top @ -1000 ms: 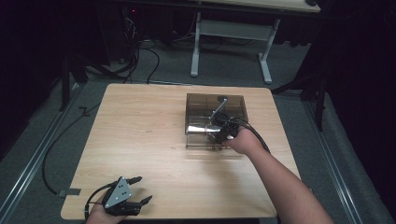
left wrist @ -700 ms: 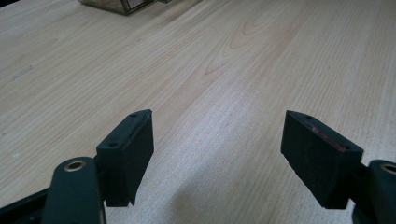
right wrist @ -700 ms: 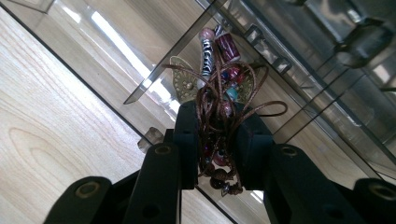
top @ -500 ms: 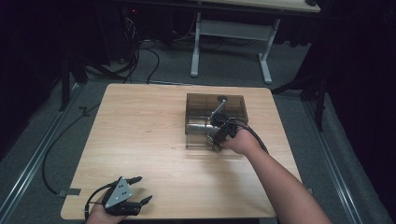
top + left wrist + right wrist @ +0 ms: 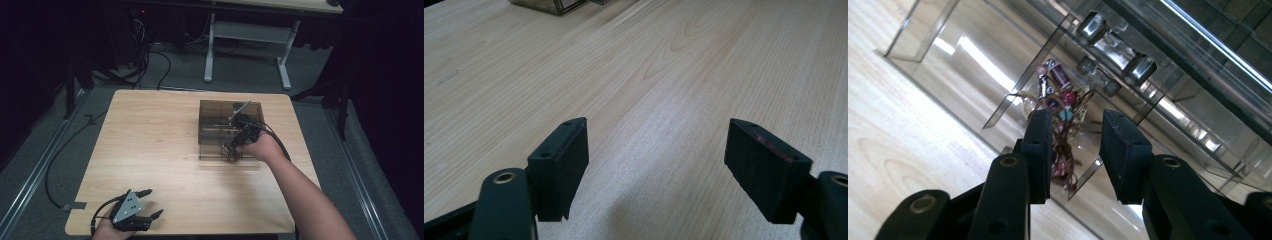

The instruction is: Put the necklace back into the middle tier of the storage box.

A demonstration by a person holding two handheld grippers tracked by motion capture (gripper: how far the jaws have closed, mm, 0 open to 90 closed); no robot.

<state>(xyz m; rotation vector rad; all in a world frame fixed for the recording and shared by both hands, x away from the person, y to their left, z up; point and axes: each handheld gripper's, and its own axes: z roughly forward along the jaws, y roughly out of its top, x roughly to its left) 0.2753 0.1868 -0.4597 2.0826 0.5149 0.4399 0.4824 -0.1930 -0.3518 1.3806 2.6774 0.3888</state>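
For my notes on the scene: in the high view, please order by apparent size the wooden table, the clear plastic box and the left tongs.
1. Wooden table, by far the largest.
2. Clear plastic box.
3. Left tongs, smallest, though they lie nearest the camera.

The left gripper (image 5: 150, 204) sits at the near left of the high view, held low in the left hand (image 5: 112, 231), its grey three-cornered plate facing up. In the left gripper view its 2 black jaws stand wide apart with nothing between them. The right forearm (image 5: 305, 200) reaches forward and leftward from the bottom right, bare to the wrist, with the right hand (image 5: 262, 147) wrapped around the right gripper (image 5: 1075, 131). That gripper points down and leftward; its 2 jaws stand apart with a narrow gap between the pads.
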